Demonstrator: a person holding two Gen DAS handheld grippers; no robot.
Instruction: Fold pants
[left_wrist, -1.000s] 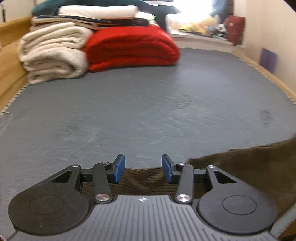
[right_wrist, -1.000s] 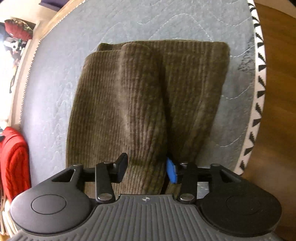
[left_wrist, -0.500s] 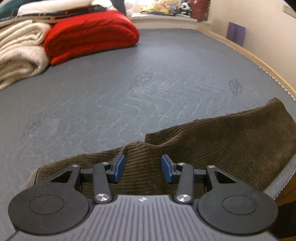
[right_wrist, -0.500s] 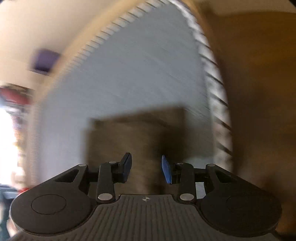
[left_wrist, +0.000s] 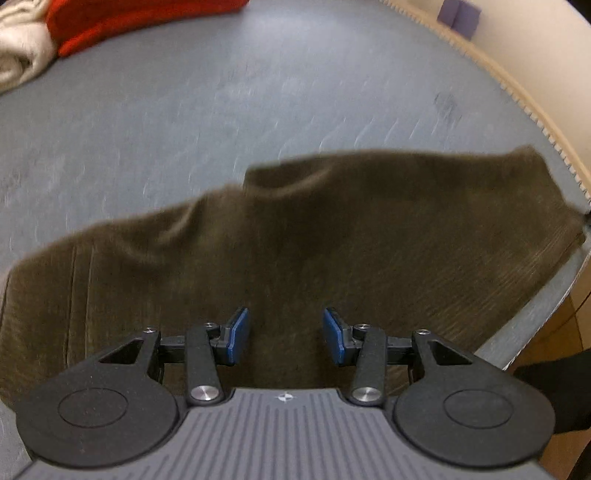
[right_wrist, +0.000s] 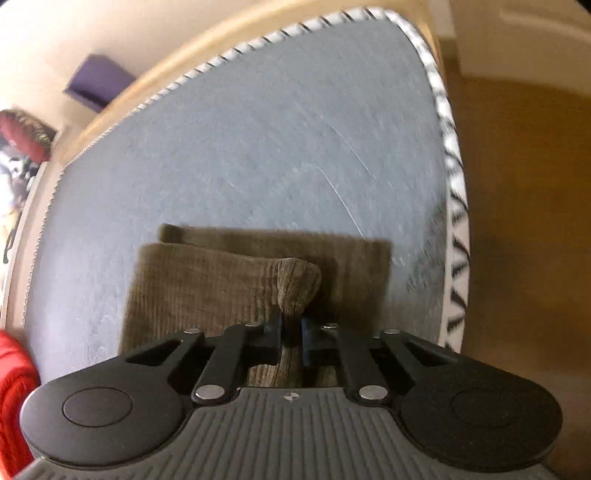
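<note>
The brown corduroy pants (left_wrist: 295, 236) lie folded lengthwise across the grey mattress (left_wrist: 258, 92), near its front edge. My left gripper (left_wrist: 286, 341) is open and empty, held just above the middle of the pants. In the right wrist view the pants (right_wrist: 207, 280) stretch away from me. My right gripper (right_wrist: 291, 334) is shut on a raised fold of the pants (right_wrist: 297, 282), which bunches up between the fingers.
A red blanket (left_wrist: 122, 18) and a cream blanket (left_wrist: 18, 59) lie folded at the far left of the mattress. The mattress edge (right_wrist: 456, 229) with its black-and-white trim runs on the right, with wooden floor (right_wrist: 524, 206) beyond. A wall (left_wrist: 535, 44) borders the far side.
My right gripper has closed on a fold of the pants and pinched it up. My left gripper has tilted down over the pants and stays open.
</note>
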